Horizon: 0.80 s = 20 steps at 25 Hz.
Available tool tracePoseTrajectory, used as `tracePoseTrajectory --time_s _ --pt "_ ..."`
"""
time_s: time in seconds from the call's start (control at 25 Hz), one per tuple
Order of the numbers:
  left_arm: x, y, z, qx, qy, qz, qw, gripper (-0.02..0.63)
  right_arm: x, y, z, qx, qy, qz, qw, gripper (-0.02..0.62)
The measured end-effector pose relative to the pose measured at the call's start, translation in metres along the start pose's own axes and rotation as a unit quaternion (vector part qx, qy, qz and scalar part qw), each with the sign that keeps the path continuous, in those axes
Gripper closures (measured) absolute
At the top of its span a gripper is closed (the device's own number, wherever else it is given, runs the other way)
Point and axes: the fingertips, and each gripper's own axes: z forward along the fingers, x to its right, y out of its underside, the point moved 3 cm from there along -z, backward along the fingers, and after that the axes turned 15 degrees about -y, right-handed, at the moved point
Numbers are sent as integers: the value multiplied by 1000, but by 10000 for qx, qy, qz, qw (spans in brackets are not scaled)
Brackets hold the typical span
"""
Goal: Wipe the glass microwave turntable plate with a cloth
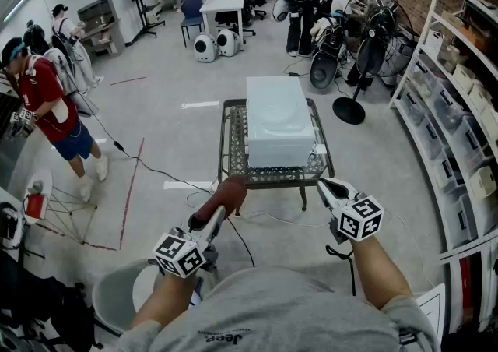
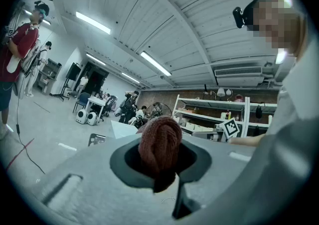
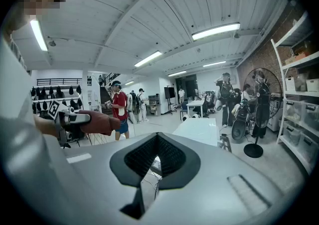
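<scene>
A white microwave [image 1: 280,121] stands on a low metal mesh table [image 1: 231,156] ahead of me, its top facing up; no glass turntable plate shows in any view. My left gripper [image 1: 215,212] is shut on a dark red knitted cloth [image 1: 226,193], held in the air short of the table's near left corner. In the left gripper view the bunched cloth [image 2: 159,143] fills the space between the jaws of the left gripper [image 2: 159,163]. My right gripper [image 1: 327,187] hovers by the table's near right corner, shut and empty [image 3: 156,158]. The right gripper view also shows the cloth [image 3: 98,122].
A person in a red shirt [image 1: 47,101] stands at the left by red floor tape [image 1: 131,187]. Cables [image 1: 156,171] trail across the floor. A standing fan [image 1: 366,47] and storage shelves [image 1: 459,117] line the right. A round grey seat [image 1: 117,296] sits near my left.
</scene>
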Motion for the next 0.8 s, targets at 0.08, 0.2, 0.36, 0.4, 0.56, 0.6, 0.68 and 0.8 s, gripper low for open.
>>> tracePoseTrajectory --time_s 0.08,0.2,0.36,0.4,0.56,0.6,0.68,0.8 --pt "-2 -3 0 7 -2 8 10000 537 -1 -3 2 0 0 -3 10000 588" --pt "-3 -4 -1 16 -10 7 10000 537 -1 -4 3 -4 -9 -21 10000 588" --pt "-2 -2 -1 15 -5 4 10000 537 -2 -3 2 -3 -18 -25 10000 588" --pt "-1 -2 -1 17 -4 5 10000 537 -2 -3 1 -4 -20 -27 10000 588" --pt "2 -3 1 14 -12 14 10000 537 -1 -6 -1 1 -51 11 10000 588" --pt "2 -4 2 6 -13 18 10000 537 -1 -7 -2 15 -66 57 10000 588" --pt "5 -4 5 -2 -14 19 10000 537 2 -8 -5 62 -79 132 9999 586" --pt "15 -4 12 6 -25 29 10000 537 9 -8 -13 82 -115 176 9997 586"
